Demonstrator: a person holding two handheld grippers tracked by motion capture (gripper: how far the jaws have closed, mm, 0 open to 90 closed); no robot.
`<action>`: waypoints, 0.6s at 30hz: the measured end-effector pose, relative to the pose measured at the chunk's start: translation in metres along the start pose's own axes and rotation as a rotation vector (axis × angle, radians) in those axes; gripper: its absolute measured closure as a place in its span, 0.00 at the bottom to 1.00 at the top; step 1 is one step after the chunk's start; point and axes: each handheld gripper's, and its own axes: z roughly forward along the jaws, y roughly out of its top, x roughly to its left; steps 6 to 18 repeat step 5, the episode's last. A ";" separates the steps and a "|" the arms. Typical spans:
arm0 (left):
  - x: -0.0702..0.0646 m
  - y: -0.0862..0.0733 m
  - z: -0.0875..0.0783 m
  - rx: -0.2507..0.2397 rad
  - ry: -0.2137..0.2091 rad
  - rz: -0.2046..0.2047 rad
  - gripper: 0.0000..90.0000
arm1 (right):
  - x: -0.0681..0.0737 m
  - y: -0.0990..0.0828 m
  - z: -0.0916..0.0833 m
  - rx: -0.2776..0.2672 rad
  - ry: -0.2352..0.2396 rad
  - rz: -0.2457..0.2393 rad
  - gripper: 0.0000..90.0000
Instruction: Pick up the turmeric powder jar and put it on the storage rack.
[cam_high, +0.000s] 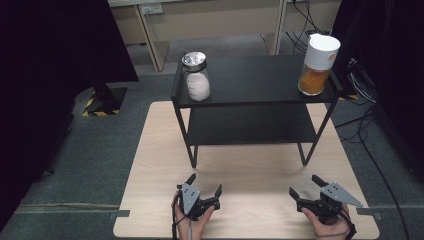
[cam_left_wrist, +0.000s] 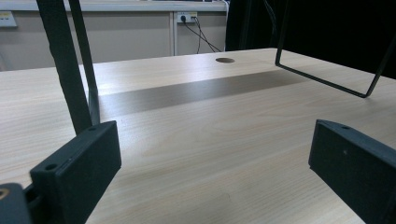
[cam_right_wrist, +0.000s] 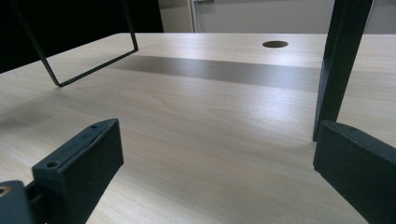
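Black two-tier rack stands mid-table. On its top shelf: glass jar with white contents, probably salt or sugar, at the left corner; white-lidded jar of orange powder at the right. Left gripper and right gripper rest near the table's front edge, jaws spread wide, nothing between them, well apart from the rack.
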 end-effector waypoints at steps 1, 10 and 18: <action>0.000 0.000 0.000 0.000 0.000 0.001 0.02 | 0.000 0.000 0.000 0.000 0.001 0.000 0.02; 0.000 0.000 0.000 0.001 -0.001 0.002 0.02 | 0.000 -0.001 0.000 -0.004 0.003 0.000 0.02; 0.000 0.000 0.000 0.001 -0.001 0.002 0.02 | 0.000 -0.001 0.000 -0.004 0.003 0.000 0.02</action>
